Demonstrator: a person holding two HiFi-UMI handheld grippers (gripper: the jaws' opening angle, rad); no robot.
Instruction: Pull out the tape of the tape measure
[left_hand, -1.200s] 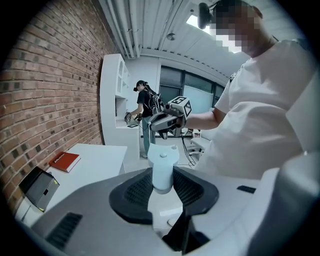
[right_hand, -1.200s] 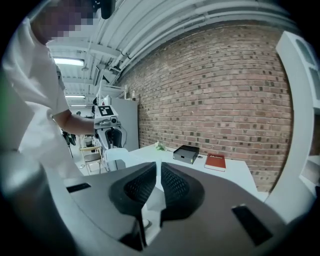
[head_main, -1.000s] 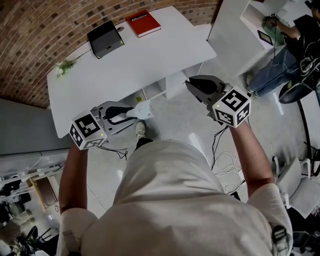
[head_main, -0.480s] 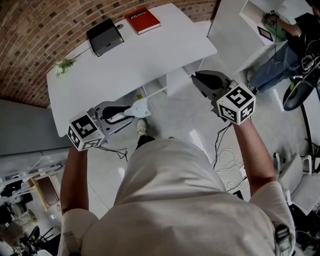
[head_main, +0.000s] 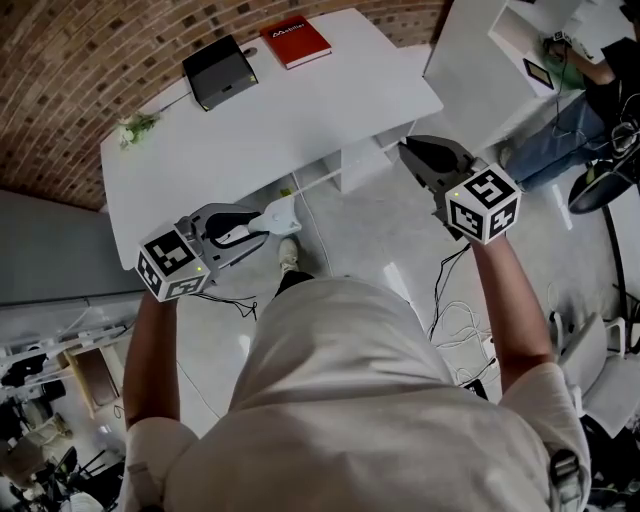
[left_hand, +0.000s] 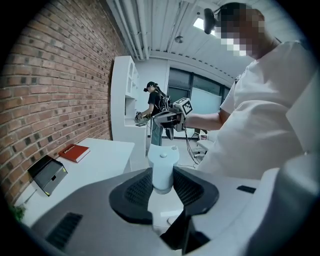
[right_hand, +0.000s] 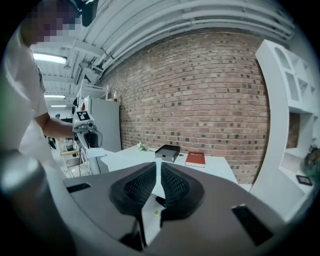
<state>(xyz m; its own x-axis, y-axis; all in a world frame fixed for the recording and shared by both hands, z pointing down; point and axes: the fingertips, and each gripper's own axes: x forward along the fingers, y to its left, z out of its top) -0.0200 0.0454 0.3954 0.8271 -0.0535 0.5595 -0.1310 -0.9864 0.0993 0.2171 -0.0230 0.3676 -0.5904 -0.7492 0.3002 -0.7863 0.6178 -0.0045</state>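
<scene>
Treat the tape measure (head_main: 281, 213) as light, with a rigid, smooth white case; expect a thin, springy, self-retracting blade. Find it in the air at 6 o'clock of the counter (head_main: 300, 110), clamped between the fingers (left_hand: 137, 187) of the left gripper (head_main: 255, 225). Pinch the blade's end tab, not discernible here. Note the right gripper (head_main: 415, 150) at 3 o'clock, well apart, fingers drawn together, empty.
</scene>
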